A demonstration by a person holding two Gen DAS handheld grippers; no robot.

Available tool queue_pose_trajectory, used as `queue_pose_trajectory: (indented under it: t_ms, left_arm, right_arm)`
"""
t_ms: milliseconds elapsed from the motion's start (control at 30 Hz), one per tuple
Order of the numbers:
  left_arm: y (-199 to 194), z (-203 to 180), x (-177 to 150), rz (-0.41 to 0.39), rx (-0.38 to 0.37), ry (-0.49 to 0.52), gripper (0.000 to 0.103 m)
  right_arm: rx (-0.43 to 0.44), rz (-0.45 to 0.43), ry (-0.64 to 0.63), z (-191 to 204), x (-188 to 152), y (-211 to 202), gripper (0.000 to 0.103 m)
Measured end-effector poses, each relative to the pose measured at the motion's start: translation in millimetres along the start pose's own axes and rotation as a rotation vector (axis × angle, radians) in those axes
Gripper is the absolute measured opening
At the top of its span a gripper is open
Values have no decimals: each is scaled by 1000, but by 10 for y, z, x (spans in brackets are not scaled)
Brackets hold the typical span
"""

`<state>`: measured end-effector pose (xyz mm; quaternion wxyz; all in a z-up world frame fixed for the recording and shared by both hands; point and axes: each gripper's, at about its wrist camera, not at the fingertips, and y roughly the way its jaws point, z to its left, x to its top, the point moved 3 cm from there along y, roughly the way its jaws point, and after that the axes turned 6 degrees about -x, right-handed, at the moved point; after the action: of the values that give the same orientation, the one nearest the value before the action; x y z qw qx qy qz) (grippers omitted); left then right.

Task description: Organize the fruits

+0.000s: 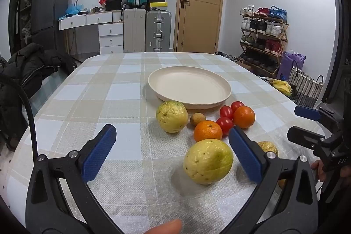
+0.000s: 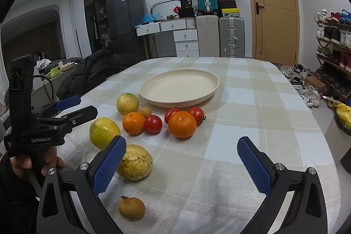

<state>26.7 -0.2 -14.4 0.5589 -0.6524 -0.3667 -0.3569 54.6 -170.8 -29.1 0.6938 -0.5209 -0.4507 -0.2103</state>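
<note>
In the left wrist view, the left gripper (image 1: 172, 151) fills the bottom of the frame with its blue pads spread wide and nothing pressed between them. A yellow guava (image 1: 208, 161) lies on the checked tablecloth (image 1: 122, 91) in the gap, close to the pad on the right of the frame; whether it touches that pad cannot be told. Just above it sit an orange (image 1: 208, 129), a second guava (image 1: 172, 116) left of centre, a small brown fruit (image 1: 197, 118), three red tomatoes (image 1: 226, 112) and a second orange (image 1: 244, 117). Behind them, at mid frame, stands the cream plate (image 1: 153, 82), with nothing on it.

In the right wrist view, the right gripper (image 2: 182, 160) is likewise wide, gripping nothing. A brown longan-like fruit (image 2: 131, 208) lies at the bottom, low between the fingers. A wrinkled yellow fruit (image 2: 137, 162) sits partly behind the pad on the left of the frame. The remaining fruits cluster above, toward centre left, and the plate (image 2: 210, 76) lies beyond them.
</note>
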Motion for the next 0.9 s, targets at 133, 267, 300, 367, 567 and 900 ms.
queue_pose_trajectory:
  t_ms: [133, 267, 300, 367, 567, 900]
  left_arm:
    - [-9, 4, 1, -14, -3, -3, 102]
    - [-18, 15, 1, -14, 5, 1, 102]
    - [4, 34, -5, -13, 5, 1, 102]
    - [-7, 25, 4, -14, 9, 4, 102]
    - [-43, 38, -15, -10, 24, 12, 102]
    - [32, 26, -8, 16, 72, 14, 102]
  right_arm:
    - [1, -5, 4, 12, -3, -3, 103]
    - [3, -7, 8, 7, -6, -9, 103]
    - [4, -7, 9, 2, -8, -10, 103]
    - [-3, -3, -10, 45, -26, -7, 103]
    - [4, -1, -14, 42, -13, 9, 103]
    - [-2, -3, -28, 57, -27, -3, 103]
